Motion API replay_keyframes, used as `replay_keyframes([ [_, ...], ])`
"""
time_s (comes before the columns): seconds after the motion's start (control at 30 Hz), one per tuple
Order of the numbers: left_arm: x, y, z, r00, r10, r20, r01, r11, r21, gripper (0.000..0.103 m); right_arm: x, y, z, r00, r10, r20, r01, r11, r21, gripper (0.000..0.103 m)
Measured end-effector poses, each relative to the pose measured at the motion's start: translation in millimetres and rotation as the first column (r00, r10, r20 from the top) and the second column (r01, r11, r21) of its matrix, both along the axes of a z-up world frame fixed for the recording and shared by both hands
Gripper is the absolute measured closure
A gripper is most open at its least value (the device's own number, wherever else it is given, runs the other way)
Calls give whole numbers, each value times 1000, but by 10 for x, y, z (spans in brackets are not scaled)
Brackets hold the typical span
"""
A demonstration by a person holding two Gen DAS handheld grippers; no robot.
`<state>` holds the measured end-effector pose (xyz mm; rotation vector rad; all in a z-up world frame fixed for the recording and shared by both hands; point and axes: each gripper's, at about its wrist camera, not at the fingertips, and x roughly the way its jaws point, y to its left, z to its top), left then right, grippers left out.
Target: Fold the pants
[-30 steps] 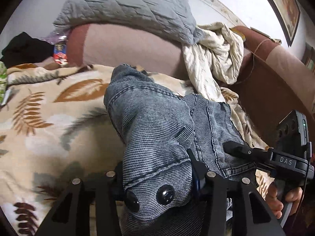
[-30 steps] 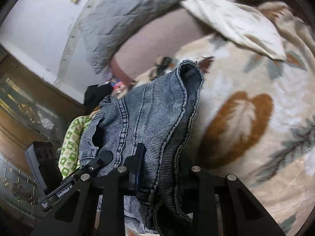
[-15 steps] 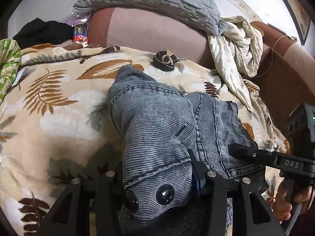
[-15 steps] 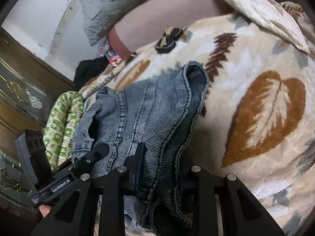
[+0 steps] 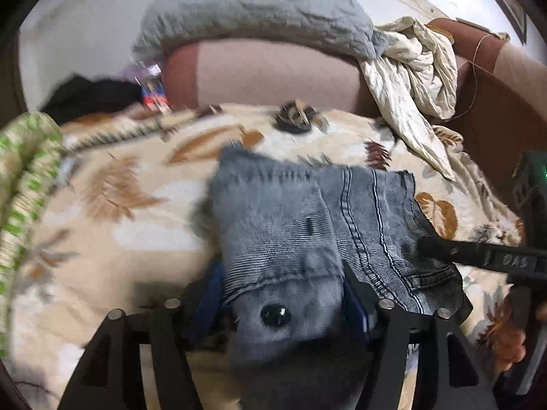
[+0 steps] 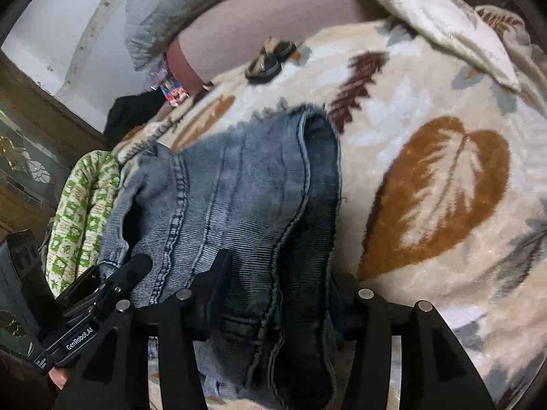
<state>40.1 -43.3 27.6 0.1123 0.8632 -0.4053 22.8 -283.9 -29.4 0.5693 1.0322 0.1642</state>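
Releasing is underway: jaws of the left gripper (image 5: 280, 294) and right gripper (image 6: 273, 294) are opening, denim jeans (image 5: 307, 225) still between them, laid mid-blanket (image 5: 119, 239). Denim is judged heavy, soft, non-slippery; best gripped at the thick waistband or hem seams.

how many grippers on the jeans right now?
2. Left gripper has the buttoned waistband end of the jeans between its opening jaws; right gripper is at the seamed edge beside it, jaws also opening. Nothing else touches the denim in view.
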Motion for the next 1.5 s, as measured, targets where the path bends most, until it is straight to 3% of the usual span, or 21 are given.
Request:
replay_keyframes([
  [0.1,-243,82,232,993,16,114,-21,999,42,24,-173,-47,151,998,-28,62,29,1000,-12,46],
  [0.23,-543,238,449,974,68,216,-82,995,57,11,-418,30,374,983,-33,179,58,989,-133,45],
  [0.4,-865,393,629,949,106,298,-135,988,79,3,-742,143,631,937,-59,345,132,973,-191,44],
  [0.5,-1048,473,710,931,126,343,-166,982,88,0,-941,228,699,913,-82,400,169,968,-187,35],
  [0.57,-1156,500,744,921,121,369,-169,980,102,0,-1071,315,729,905,-72,420,169,965,-201,35],
  [0.87,-1336,525,758,930,137,340,-175,981,84,0,-1433,600,818,856,-22,517,155,964,-217,30],
  [1.1,-1295,616,644,928,196,318,-232,969,81,0,-1364,713,704,871,2,492,139,958,-251,29],
  [1.5,-1187,708,437,927,238,290,-277,956,99,0,-1391,825,712,857,44,513,106,960,-260,29],
])
